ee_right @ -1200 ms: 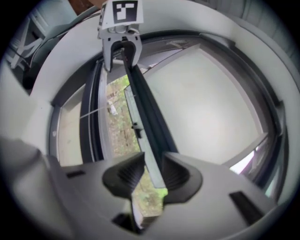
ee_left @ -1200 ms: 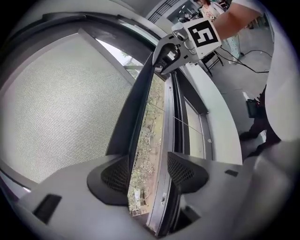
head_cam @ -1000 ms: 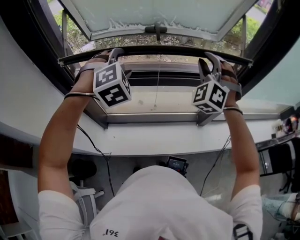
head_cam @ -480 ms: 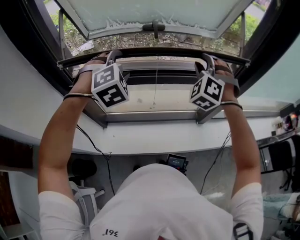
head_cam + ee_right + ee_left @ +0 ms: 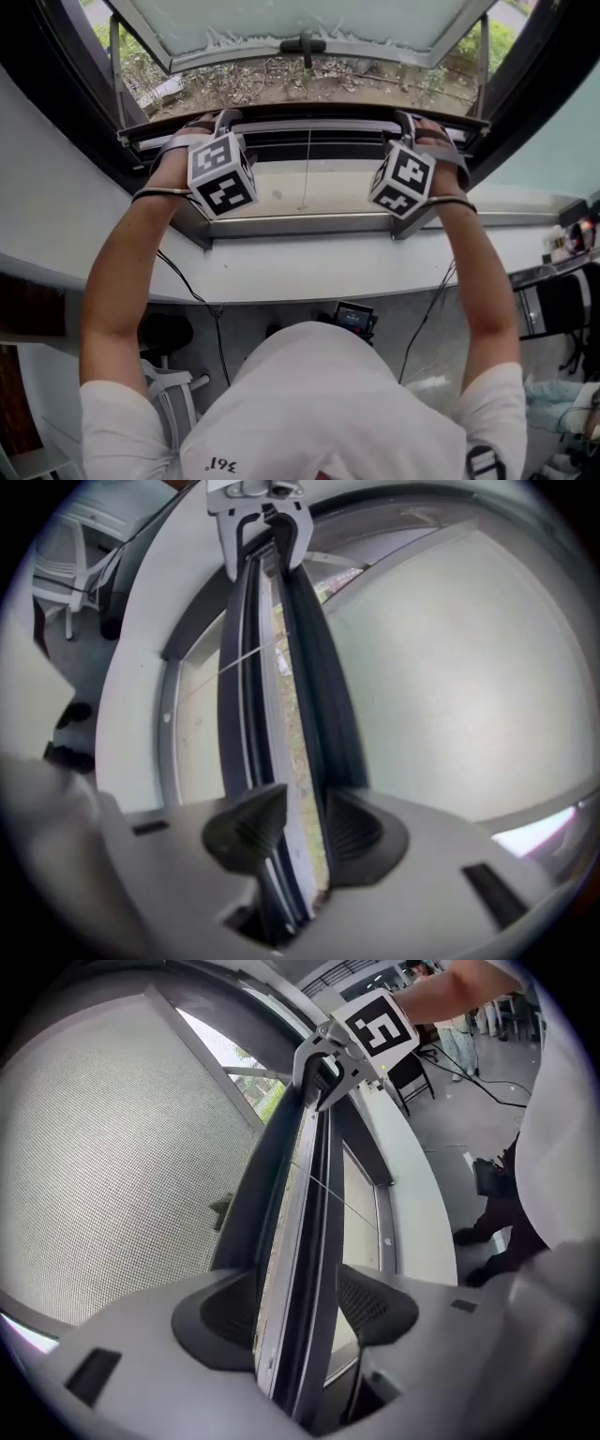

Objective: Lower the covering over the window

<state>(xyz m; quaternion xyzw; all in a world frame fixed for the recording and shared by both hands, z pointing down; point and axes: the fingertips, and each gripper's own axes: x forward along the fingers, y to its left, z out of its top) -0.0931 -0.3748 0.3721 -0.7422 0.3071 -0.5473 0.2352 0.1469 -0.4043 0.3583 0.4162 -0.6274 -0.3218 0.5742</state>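
The window covering's dark bottom bar (image 5: 309, 125) runs across the window opening, just above the lower frame. My left gripper (image 5: 225, 120) grips its left end and my right gripper (image 5: 411, 122) its right end. In the left gripper view the bar (image 5: 305, 1194) passes between the pads of the left gripper (image 5: 295, 1302), with the right gripper (image 5: 323, 1058) at the far end. In the right gripper view the bar (image 5: 253, 667) lies between the pads of the right gripper (image 5: 302, 822). Both pairs of jaws are opening, with the pads still against the bar.
An outward-tilted frosted sash (image 5: 300, 23) with a dark handle (image 5: 305, 44) hangs beyond the bar. A thin cord (image 5: 306, 169) drops over the sill (image 5: 319, 202). A white ledge (image 5: 309, 267) runs below it, with cables and a chair (image 5: 173, 398) on the floor.
The bar has come down with both grippers and now sits close over the lower window frame. The right gripper's cube has drawn nearer to the bar.
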